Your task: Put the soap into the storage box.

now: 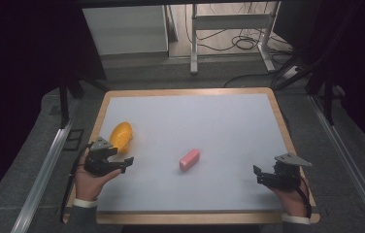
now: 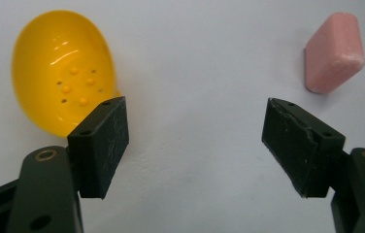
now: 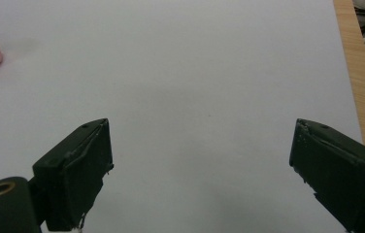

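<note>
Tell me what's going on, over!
Left gripper open, empty. Right gripper open, empty. Yellow bowl and pink block lie apart, untouched. Nothing between.

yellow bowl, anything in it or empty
Empty: the left gripper view looks into the yellow bowl, showing bare glossy inside with small bumps and holes.

High view: bowl (image 1: 121, 135) at the left of the tabletop (image 1: 209, 116), block (image 1: 190, 159) near centre — well apart. Left gripper (image 1: 128, 162) just below the bowl; right gripper (image 1: 257, 174) at lower right, beside the tabletop's edge — block between them.
</note>
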### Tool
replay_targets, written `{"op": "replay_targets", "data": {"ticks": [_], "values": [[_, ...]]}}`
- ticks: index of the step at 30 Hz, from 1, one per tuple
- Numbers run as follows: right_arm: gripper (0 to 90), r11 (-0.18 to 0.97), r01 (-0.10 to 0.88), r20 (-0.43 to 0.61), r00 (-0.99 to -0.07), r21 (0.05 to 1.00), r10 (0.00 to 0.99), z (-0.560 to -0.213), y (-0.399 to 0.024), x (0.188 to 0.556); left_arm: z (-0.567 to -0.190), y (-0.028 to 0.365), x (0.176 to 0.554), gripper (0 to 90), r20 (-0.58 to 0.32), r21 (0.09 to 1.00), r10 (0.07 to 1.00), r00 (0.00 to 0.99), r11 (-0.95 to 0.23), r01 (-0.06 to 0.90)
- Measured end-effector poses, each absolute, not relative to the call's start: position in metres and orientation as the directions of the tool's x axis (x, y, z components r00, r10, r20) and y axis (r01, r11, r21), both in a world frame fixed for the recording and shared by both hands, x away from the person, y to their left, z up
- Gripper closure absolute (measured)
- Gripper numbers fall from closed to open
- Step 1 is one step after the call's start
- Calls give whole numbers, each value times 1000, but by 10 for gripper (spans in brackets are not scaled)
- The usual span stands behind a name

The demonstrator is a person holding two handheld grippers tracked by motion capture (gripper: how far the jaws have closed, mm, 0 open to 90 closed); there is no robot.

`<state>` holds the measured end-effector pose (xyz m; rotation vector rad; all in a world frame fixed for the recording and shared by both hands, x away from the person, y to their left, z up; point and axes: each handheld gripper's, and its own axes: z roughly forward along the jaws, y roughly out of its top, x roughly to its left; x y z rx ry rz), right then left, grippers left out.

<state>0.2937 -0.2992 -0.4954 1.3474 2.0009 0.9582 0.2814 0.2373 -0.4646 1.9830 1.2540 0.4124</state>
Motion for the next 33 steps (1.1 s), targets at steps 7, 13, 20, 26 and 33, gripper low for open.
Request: {"op": "replay_targets", "data": {"ticks": [7, 13, 20, 26, 33], "values": [[79, 245, 557, -45, -349, 793, 936, -497, -300, 295, -456, 229, 281, 256, -114, 738, 876, 469, -241, 630], [80, 245, 549, -46, -350, 799, 936, -495, -300, 294, -453, 220, 286, 256, -94, 729, 876, 474, -264, 631], [80, 229, 559, -38, -331, 797, 943, -496, -304, 295, -447, 212, 291, 262, -78, 727, 875, 478, -278, 628], [80, 222, 562, -39, -319, 797, 947, -496, -304, 295, -445, 203, 296, 261, -72, 722, 867, 493, -296, 625], [80, 214, 556, -40, -308, 803, 951, -495, -306, 295, -445, 196, 301, 261, -67, 714, 863, 500, -309, 629]]}}
